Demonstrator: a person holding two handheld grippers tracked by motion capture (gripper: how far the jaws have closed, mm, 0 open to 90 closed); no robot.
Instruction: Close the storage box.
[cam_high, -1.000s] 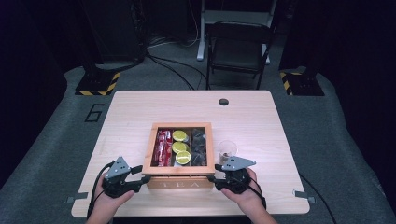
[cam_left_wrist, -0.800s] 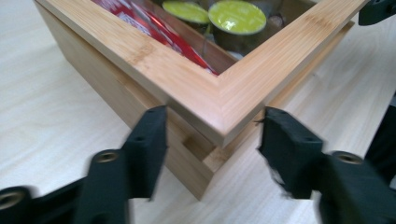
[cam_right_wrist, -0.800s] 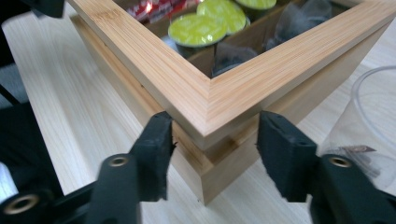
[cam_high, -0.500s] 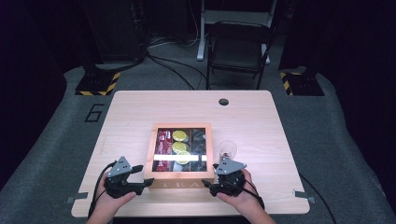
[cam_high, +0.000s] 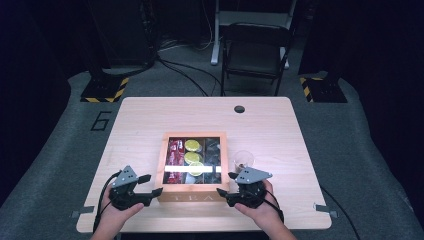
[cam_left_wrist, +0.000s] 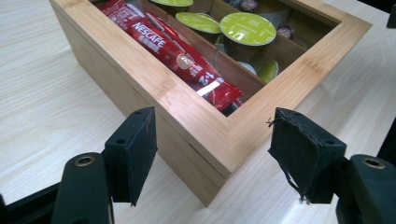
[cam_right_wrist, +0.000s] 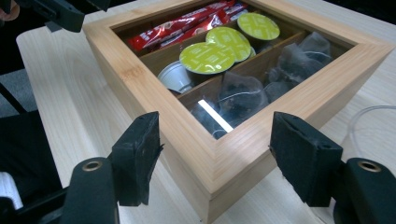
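Note:
A wooden box (cam_high: 192, 196) with a glass top sits mid-table, its front marked TEA. Inside lie red Nescafe sachets (cam_left_wrist: 173, 46), green-lidded capsules (cam_right_wrist: 208, 56) and dark tea bags (cam_right_wrist: 243, 91). My left gripper (cam_high: 152, 184) is open at the box's front left corner. In the left gripper view the jaws of this gripper (cam_left_wrist: 217, 149) stand either side of that corner (cam_left_wrist: 196, 107) without touching it. At the front right corner my right gripper (cam_high: 226, 184) is open too. In the right gripper view its jaws (cam_right_wrist: 215, 158) straddle the wooden rim (cam_right_wrist: 140, 74).
A clear glass cup (cam_high: 243, 160) stands just right of the box, close behind my right gripper. The table (cam_high: 150, 120) has a round cable hole (cam_high: 239, 108) at its far edge. A black chair (cam_high: 255, 55) stands beyond the table.
My right gripper has dropped slightly toward the box's front right corner. A bright strip of glare now shows on the glass top. The left gripper has hardly moved.

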